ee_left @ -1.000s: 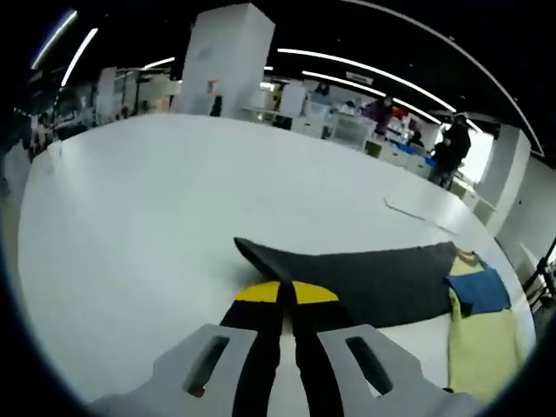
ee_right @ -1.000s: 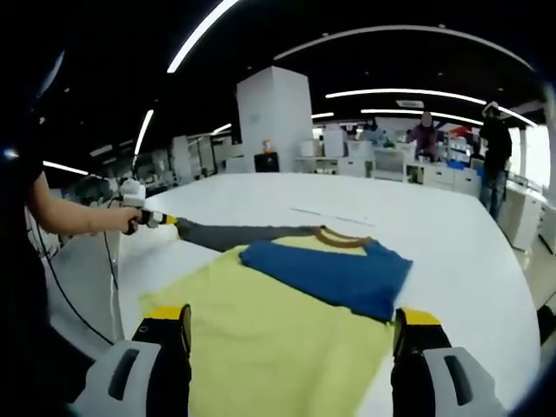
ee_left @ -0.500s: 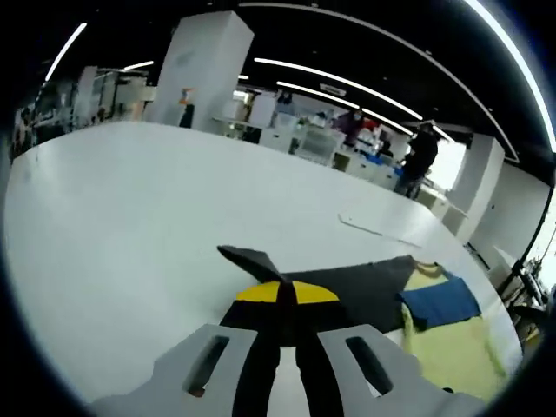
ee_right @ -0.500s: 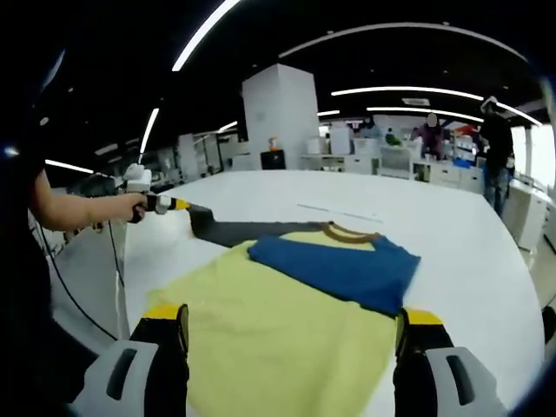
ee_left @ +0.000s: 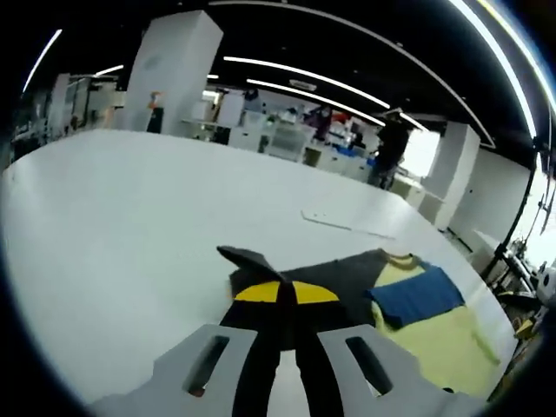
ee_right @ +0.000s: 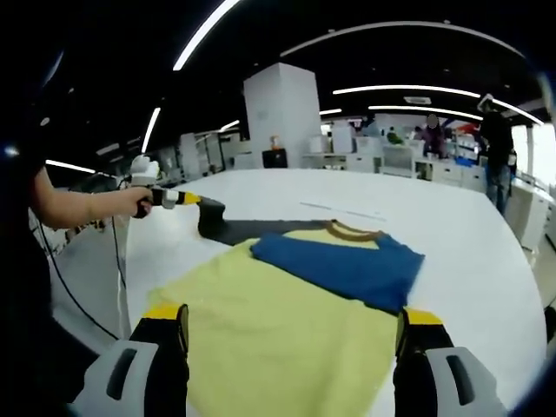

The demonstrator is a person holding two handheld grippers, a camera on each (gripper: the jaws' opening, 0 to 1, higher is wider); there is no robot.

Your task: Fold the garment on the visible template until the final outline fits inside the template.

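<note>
One dark sleeve [ee_left: 347,280] is pinched in the closed left tool [ee_left: 279,295]; carry it low across the yellow body [ee_right: 278,334], flat. Right tool [ee_right: 291,334] hangs wide open, empty.

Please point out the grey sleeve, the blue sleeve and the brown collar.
grey sleeve [ee_left: 347,276], left gripper view: middle of the sleeve.
blue sleeve [ee_right: 343,265], right gripper view: centre of the folded part.
brown collar [ee_right: 352,229], right gripper view: front rim.

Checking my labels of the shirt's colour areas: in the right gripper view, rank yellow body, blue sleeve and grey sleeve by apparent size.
1. yellow body
2. blue sleeve
3. grey sleeve
The body lies nearest the camera, so its lead may be overstated.
</note>
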